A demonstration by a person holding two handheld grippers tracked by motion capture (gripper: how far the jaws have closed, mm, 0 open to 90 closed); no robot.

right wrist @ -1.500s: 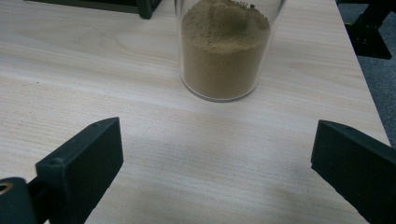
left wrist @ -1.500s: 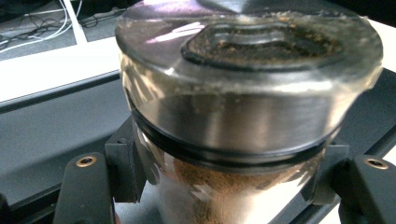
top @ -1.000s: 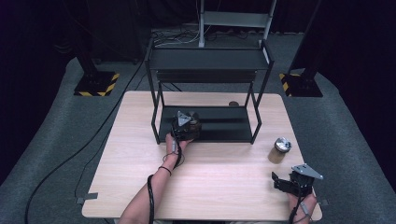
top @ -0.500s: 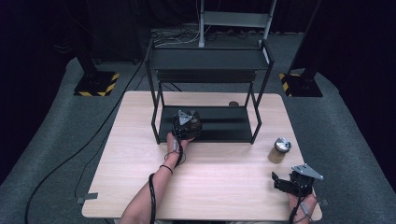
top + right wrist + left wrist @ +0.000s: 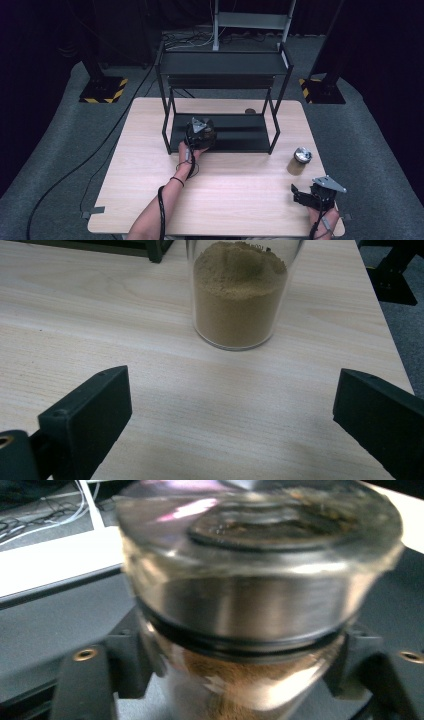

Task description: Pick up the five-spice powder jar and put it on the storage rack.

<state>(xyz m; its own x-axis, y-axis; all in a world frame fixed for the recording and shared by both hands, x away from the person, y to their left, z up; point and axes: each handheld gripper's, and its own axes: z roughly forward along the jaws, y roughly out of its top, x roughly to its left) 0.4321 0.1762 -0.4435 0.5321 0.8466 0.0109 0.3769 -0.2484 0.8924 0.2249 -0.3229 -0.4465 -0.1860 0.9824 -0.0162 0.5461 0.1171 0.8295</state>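
Note:
A glass jar point(image 5: 250, 605) with a metal lid and brown powder inside stands on the lower shelf point(image 5: 240, 136) of a black rack. My left gripper point(image 5: 202, 132) reaches into that shelf from the front. Its jaws have just been opening and stand on either side of the jar's body, which is still between them point(image 5: 240, 680). A second jar point(image 5: 301, 157) of brown powder point(image 5: 240, 295) stands on the table at the right. My right gripper point(image 5: 299, 194) rests near the table's front right corner, open point(image 5: 230, 410), with that jar a short way ahead of its jaws.
The black two-level rack point(image 5: 222, 65) stands at the back middle of the wooden table point(image 5: 225, 200). Its posts point(image 5: 166, 125) flank the left gripper. Cables and stands with striped bases point(image 5: 105, 92) are on the floor beyond.

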